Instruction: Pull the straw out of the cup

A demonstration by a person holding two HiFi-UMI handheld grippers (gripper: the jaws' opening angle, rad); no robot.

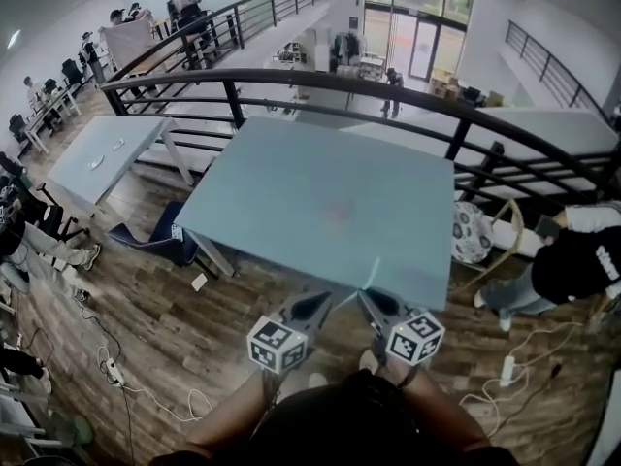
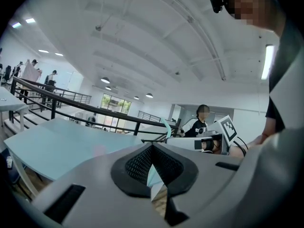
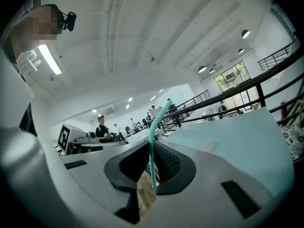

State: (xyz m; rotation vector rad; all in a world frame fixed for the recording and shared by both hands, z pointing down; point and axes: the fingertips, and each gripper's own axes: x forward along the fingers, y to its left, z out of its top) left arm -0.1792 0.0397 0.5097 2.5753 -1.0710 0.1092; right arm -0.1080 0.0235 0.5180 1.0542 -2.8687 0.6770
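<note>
The right tongs (image 3: 151, 152) are closed on a thin teal straw (image 3: 152, 122). The straw stands almost upright between the two black ribbed pads (image 3: 168, 163), and its top bends to the right (its lower end shows below the pads, over a strip of wooden floor (image 3: 145, 194)). To the right lies a pale blue tabletop (image 3: 237, 141), and behind it runs a dark railing (image 3: 247, 87). At the left there is a cube with a square marker (image 3: 64, 137). Far behind it stands a person (image 3: 100, 127), under rows of ceiling lamps.
</note>
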